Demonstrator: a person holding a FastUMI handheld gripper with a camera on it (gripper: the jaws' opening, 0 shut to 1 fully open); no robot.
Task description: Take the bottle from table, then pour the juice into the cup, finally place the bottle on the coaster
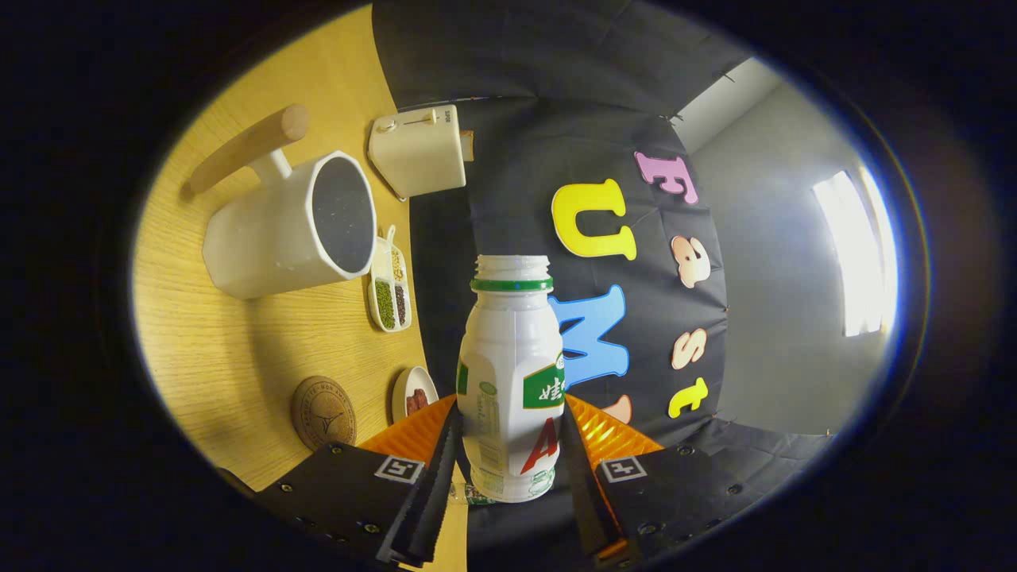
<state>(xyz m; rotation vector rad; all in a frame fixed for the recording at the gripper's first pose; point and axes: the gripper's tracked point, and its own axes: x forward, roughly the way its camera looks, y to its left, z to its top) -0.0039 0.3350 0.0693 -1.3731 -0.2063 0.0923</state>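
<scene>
My gripper point(508, 433) is shut on a white plastic bottle point(508, 373) with a green neck ring and an open mouth, both fingers pressing on its lower body. The whole view is rolled, so the bottle is tipped on its side, its mouth pointing beyond the fingers. A white mug-like cup point(294, 226) with a wooden stick handle and a dark inside stands on the wooden table point(214, 357), off to one side of the bottle and apart from its mouth. A round cork-brown coaster point(323, 413) lies on the table close to one finger.
A cream toaster-like box point(419, 149) stands at the table's back edge beyond the cup. A small divided dish of beans point(390, 290) and a little round dish with something dark point(414, 393) lie between the cup and the bottle. Black cloth wall behind.
</scene>
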